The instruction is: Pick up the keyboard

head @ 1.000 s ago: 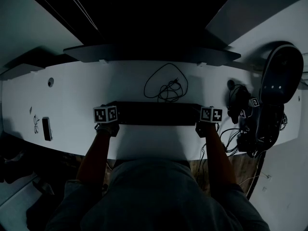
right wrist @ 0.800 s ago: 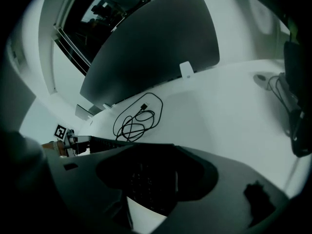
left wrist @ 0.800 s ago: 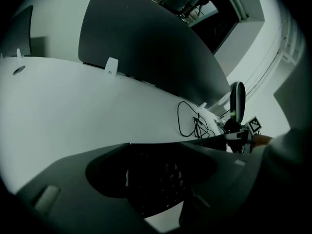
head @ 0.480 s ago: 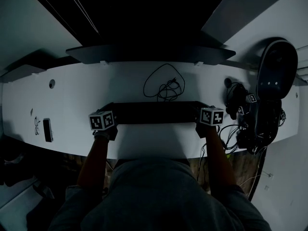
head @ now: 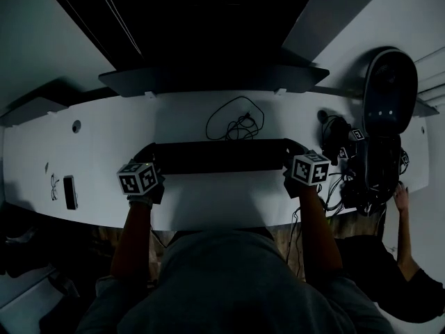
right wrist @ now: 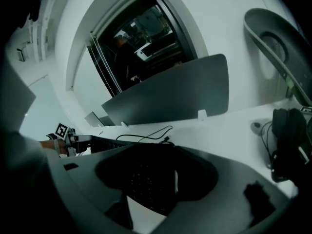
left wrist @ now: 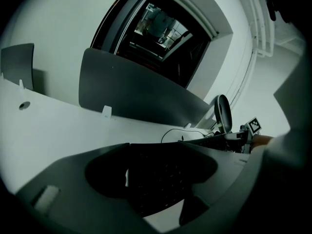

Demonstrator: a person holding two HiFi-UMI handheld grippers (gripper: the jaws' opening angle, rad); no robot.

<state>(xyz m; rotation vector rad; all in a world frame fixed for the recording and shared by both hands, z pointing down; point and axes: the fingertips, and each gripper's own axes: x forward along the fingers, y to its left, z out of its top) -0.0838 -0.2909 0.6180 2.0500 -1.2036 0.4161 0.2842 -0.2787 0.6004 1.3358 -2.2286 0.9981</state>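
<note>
Left hand-held gripper (head: 151, 164) and right hand-held gripper (head: 293, 160) each clamp an end of the long, flat black keyboard (head: 221, 156).

No text, brand or number is legible; the cubes (head: 137, 177) on the left tongs (head: 149, 160) and right tongs (head: 295, 157) carry only square markers (head: 310, 168).

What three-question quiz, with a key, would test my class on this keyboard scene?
1. True or false: the left gripper and the right gripper grip the same end of the keyboard.
2. What lies on the desk behind the keyboard? A) a mug B) a coiled cable C) a book
3. Fill in: the small dark object lies on the desk on the person's ____ side.

Key: 1 false, they grip opposite ends. 2 B. 3 left.
</note>
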